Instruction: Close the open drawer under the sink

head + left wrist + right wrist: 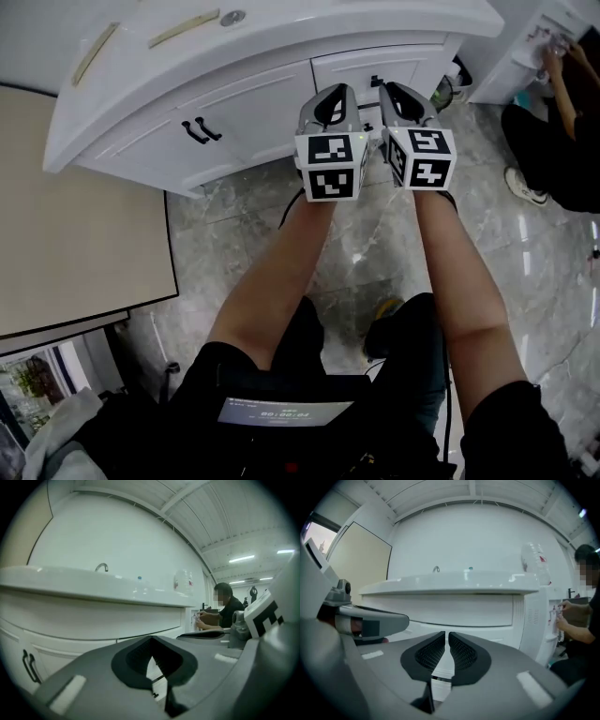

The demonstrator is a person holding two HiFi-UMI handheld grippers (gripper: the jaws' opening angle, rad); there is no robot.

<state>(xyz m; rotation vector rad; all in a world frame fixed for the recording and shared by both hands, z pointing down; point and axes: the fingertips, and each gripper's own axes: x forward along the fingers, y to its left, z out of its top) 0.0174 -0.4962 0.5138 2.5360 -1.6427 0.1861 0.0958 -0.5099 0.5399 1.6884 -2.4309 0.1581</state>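
Where the head view begins at its left edge, a beige panel fills the side, and next to it the white vanity slants across the top of the frame, with a pair of black door handles on its front left of centre. Below it the grey marbled floor runs down to the person's bare forearms and dark shorts. At upper centre the left gripper and the right gripper lie side by side, just apart, marker cubes toward the camera and tips toward the cabinet. The drawer is the white front just beyond those tips, under the counter right of centre, with its small black handle showing between the two grippers; whether it stands out from the neighbouring fronts, or whether a tip touches it, cannot be told. In the left gripper view the jaws meet at their tips with nothing between them, and a faucet and a clear bottle stand on the counter above. In the right gripper view the jaws are drawn to a thin slit, also empty. At the far upper right of the head view a second person in dark clothes crouches by another white unit
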